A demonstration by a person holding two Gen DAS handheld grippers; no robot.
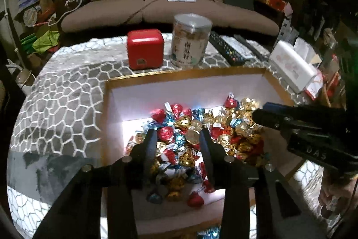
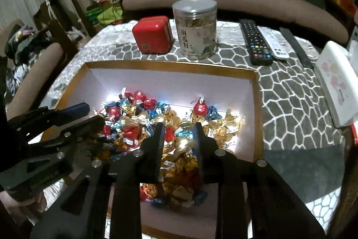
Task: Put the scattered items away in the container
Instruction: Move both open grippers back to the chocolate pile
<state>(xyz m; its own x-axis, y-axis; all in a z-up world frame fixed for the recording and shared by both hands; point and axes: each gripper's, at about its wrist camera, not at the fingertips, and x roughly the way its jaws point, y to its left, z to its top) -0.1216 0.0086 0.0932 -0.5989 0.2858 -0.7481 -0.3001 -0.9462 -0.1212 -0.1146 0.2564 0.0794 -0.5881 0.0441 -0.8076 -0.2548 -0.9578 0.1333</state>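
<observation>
Patterned desk carries a gold-rimmed box. Both tongs, left and right, hang released above its foil-wrapped candies.

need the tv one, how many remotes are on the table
3, side by side right of the clear jar: a black remote, a white remote beside it, and a slim dark one farthest right. Others may be hidden.

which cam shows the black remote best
The right wrist view: the black remote lies whole on the table, its coloured buttons plain, beside a white remote. In the left wrist view the same remote is partly hidden behind the clear jar and blurrier.
</observation>
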